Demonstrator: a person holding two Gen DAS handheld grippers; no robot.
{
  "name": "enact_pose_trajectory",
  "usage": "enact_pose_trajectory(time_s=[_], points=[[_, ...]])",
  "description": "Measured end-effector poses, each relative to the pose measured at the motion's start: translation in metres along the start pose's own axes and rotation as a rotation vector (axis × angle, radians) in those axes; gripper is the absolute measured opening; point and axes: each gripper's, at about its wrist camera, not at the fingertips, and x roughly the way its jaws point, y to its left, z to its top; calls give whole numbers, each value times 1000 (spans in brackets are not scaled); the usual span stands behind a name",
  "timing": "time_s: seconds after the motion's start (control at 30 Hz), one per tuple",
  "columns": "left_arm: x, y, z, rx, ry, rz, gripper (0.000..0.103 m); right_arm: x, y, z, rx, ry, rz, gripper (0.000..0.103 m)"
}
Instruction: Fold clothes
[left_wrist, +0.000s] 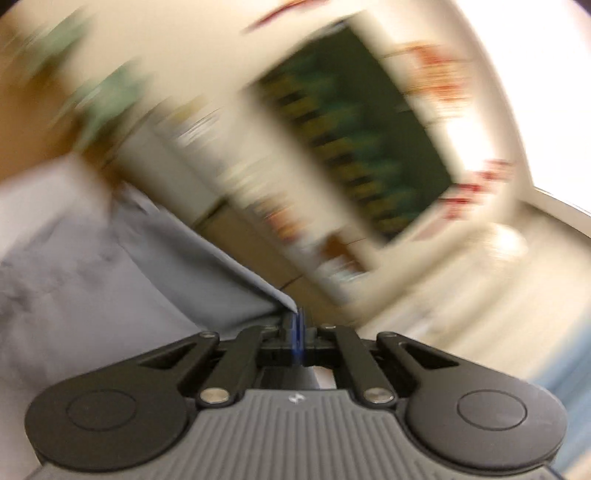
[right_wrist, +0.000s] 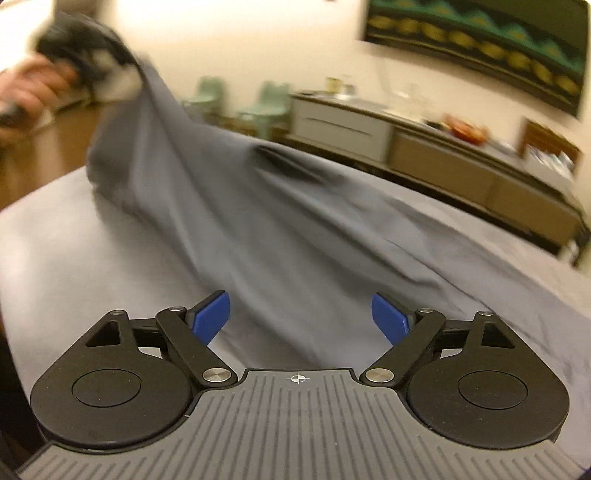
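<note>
Pinching a corner of the grey garment (left_wrist: 122, 266), your left gripper (left_wrist: 296, 321) has its blue pads pressed together on the cloth edge, which drapes away from it to the left. Your right gripper (right_wrist: 301, 317) hangs with its blue fingers (right_wrist: 210, 317) spread wide and nothing between them, just above the garment where it lies on the grey bed sheet (right_wrist: 66, 258). Beyond it the cloth rises in a taut ridge to your left hand (right_wrist: 26, 96), blurred. Past the bed stand a long low sideboard (right_wrist: 424, 147), pale green chairs (right_wrist: 266, 107) and a dark patterned wall hanging (right_wrist: 480, 40).
</note>
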Motion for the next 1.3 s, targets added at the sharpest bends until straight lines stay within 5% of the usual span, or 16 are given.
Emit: enact_pose_trajectory(time_s=[0.03,0.1,0.2,0.27,0.33,0.5,0.8,1.07,1.2,1.3], points=[[-23,-10,-4,58,-27,-27,1,-6,-10,-7,41,-2,2,89],[-48,10,-31,54,-8,61,2,-15,-29,-22,120,1,3,91],[-52,96,-82,-168,152,402,10,-19,-54,-55,255,30,10,92],[-61,140,-104,-336,158,547,15,-19,-76,-74,386,46,10,92],[-74,163,-116,-438,98,622,46,-24,-97,-88,531,40,8,92],[-52,142,-108,-342,71,623,93,-54,-144,-113,791,-60,-28,93],[5,141,-125,-284,212,644,94,-89,-246,-165,1276,-216,-236,95],[19,145,-128,-255,201,694,94,-38,-298,-136,1289,-162,-267,99],[23,141,-126,-212,192,732,94,3,-306,-141,1371,-92,-88,99],[28,136,-126,-198,195,754,95,33,-305,-109,1207,38,-118,98]])
